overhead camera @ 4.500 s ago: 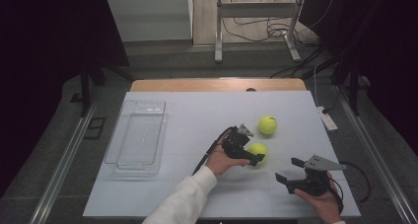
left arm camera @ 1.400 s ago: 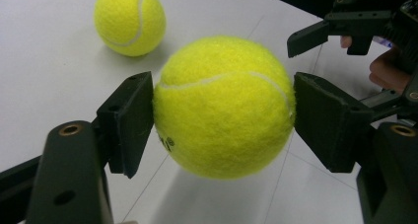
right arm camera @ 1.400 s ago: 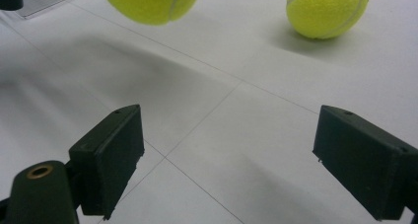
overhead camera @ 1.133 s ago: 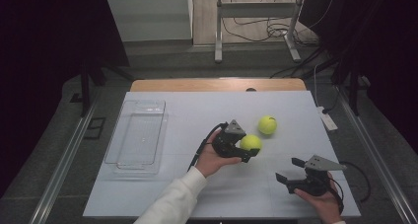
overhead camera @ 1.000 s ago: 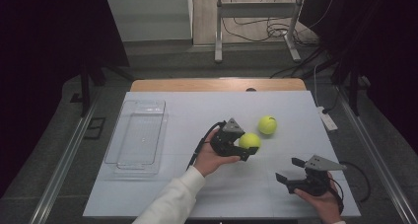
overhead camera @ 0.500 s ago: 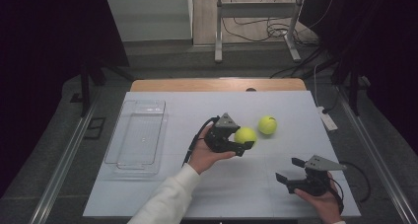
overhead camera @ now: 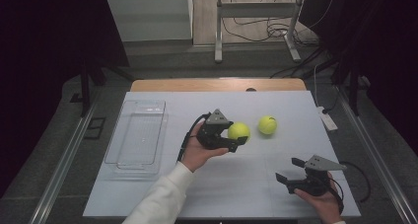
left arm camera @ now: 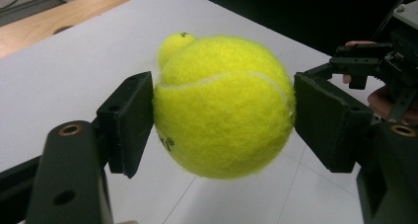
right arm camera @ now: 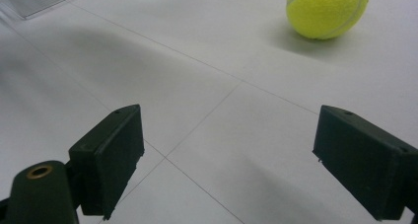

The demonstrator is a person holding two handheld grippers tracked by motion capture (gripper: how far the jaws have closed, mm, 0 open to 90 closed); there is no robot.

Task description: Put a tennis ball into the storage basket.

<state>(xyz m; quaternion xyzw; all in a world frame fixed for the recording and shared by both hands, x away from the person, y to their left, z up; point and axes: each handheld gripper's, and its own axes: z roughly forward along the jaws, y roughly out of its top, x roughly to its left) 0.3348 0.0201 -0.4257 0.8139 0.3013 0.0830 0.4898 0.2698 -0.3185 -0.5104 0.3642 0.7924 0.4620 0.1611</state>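
The left gripper [overhead camera: 237,139] has its two black jaws pressed against the sides of a tennis ball [overhead camera: 238,131], which hangs clear of the white table [overhead camera: 236,184] with its shadow below it. Just beyond the held ball, a second tennis ball [overhead camera: 267,125] rests on the table, a little apart from the jaws. Off to the gripper's far side, well apart, a clear plastic tray [overhead camera: 135,137] sits on the table. Nearer the person, the right gripper [overhead camera: 288,170] rests low over the table with its jaws spread wide and nothing between them.
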